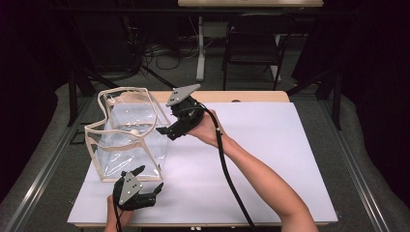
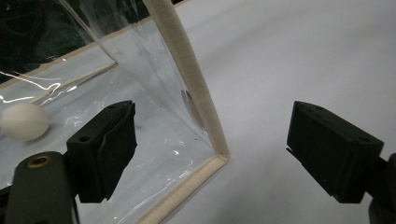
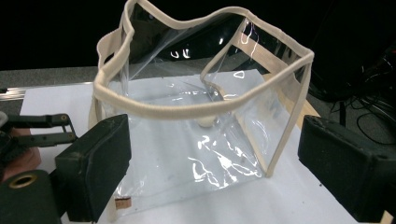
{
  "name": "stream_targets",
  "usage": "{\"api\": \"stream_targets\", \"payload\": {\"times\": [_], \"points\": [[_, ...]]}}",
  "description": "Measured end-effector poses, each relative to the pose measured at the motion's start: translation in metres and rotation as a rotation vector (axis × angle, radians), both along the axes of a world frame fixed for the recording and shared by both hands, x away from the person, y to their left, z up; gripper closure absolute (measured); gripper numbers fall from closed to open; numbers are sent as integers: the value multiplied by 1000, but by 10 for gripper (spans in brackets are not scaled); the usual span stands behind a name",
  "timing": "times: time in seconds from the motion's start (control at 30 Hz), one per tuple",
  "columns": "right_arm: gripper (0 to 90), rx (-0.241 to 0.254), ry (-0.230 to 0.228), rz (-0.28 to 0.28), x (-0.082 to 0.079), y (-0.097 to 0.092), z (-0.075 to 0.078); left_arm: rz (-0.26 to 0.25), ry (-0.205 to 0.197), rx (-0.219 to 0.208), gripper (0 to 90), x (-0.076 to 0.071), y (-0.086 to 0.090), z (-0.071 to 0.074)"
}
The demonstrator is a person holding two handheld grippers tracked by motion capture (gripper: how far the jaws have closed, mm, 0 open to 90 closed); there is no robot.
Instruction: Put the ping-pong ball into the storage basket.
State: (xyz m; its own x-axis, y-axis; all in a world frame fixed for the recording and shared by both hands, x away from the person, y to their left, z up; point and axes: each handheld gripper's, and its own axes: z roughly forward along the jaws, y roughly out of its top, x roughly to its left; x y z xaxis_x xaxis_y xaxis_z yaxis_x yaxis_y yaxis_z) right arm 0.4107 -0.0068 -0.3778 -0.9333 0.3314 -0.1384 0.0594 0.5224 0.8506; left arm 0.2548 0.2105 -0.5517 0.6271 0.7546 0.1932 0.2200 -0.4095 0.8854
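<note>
Left gripper [image 1: 145,192] nearest, wide open, empty, at clear plastic bag [image 1: 128,133] bottom corner; right gripper [image 1: 169,130] wide open, empty, beside rim. Light, floppy, slippery; best pinched on cream trim [image 3: 187,111]. White ball [image 2: 24,121] inside.

One clear bag [image 1: 126,137]; one white ball [image 2: 24,121]; two tongs: left tongs [image 1: 146,186]; right tongs [image 1: 165,130].

A clear plastic bag [image 1: 126,137] with cream fabric trim stands upright and open on the white surface [image 1: 270,159], a small white ball [image 2: 24,121] resting inside it.
</note>
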Motion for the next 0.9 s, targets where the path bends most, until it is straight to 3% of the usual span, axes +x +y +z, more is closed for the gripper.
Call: {"api": "stream_targets", "payload": {"times": [0.9], "points": [[46, -26, 32, -67, -9, -45, -36, -9, 1, 0, 159, 0, 1, -1]]}}
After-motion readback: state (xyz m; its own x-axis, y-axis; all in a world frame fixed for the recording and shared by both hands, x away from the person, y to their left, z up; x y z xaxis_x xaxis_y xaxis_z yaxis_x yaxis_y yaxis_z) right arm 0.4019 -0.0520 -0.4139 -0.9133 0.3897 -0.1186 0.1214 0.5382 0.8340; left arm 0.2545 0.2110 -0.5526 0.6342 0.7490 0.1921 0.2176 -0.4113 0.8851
